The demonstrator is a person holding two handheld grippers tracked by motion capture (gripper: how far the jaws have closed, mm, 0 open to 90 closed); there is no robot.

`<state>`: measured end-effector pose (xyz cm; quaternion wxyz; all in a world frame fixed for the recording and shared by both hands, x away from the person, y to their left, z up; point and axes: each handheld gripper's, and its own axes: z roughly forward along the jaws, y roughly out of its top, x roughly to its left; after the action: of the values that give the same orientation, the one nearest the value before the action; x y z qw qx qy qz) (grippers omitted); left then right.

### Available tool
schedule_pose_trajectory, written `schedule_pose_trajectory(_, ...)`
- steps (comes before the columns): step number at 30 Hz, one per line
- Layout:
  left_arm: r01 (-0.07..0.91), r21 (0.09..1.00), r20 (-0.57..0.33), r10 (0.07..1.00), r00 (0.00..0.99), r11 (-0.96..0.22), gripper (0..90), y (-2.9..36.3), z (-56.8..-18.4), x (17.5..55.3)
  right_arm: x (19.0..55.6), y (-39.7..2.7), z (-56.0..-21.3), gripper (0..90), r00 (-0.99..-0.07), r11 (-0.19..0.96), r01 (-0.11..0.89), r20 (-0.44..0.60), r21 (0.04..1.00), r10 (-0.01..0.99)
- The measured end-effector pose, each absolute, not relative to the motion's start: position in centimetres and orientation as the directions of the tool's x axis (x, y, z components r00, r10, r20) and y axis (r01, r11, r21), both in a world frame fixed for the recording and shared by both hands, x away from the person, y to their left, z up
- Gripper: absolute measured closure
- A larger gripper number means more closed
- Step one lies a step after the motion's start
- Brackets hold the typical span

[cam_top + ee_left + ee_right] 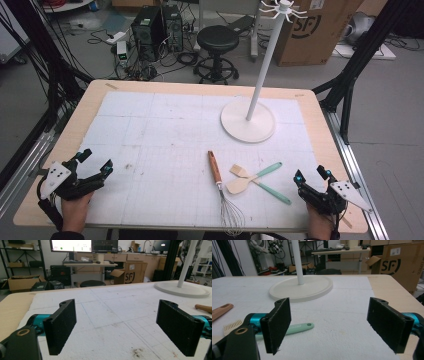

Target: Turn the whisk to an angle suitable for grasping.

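Covering wooden table [90, 107], white gridded mat [165, 135]

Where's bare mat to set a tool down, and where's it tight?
Free: the broad left half of the mat, from the left gripper across to the whisk and up to the far edge. Also bare beyond the stand base leftward. Crowded: front right, where whisk and two crossed spatulas lie beside the right gripper.
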<state>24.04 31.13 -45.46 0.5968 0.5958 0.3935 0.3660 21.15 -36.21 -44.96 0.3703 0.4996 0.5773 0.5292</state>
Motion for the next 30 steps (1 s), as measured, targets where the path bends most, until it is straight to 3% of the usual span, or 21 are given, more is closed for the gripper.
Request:
schedule_pose_trajectory(10, 0.036, 0.999, -0.032, 0.905, 0.423, 0.019, 17.0, 31.1, -45.4, 24.1, 21.2, -36.3, -44.9, 18.6, -0.236, -0.069, 0.187, 0.113, 0.980, 0.965)
schedule_pose_trajectory(13, 0.040, 0.999, -0.032, 0.905, 0.425, 0.016, 17.2, 31.1, -45.4, 24.1, 20.7, -35.9, -44.3, 35.9, -0.289, -0.048, 0.210, 0.109, 0.977, 0.951)
schedule_pose_trajectory(16, 0.046, 0.999, -0.035, 0.905, 0.424, 0.017, 17.2, 31.1, -45.4, 24.2, 20.5, -33.7, -43.6, 60.3, -0.458, 0.041, 0.262, 0.087, 0.964, 0.885)
schedule_pose_trajectory(21, 0.041, 0.999, -0.037, 0.904, 0.425, 0.021, 17.5, 31.2, -45.4, 24.1, 20.8, -29.5, -43.4, 83.2, -0.669, 0.198, 0.338, 0.086, 0.920, 0.738)
schedule_pose_trajectory(23, 0.038, 0.999, -0.039, 0.904, 0.426, 0.025, 17.6, 31.1, -45.4, 24.1, 20.9, -28.0, -43.6, 89.2, -0.718, 0.244, 0.353, 0.094, 0.903, 0.690)
schedule_pose_trajectory(30, 0.030, 0.999, -0.034, 0.904, 0.426, 0.023, 17.8, 31.1, -45.5, 24.0, 20.7, -24.0, -44.1, 89.3, -0.841, 0.419, 0.356, 0.090, 0.835, 0.534)
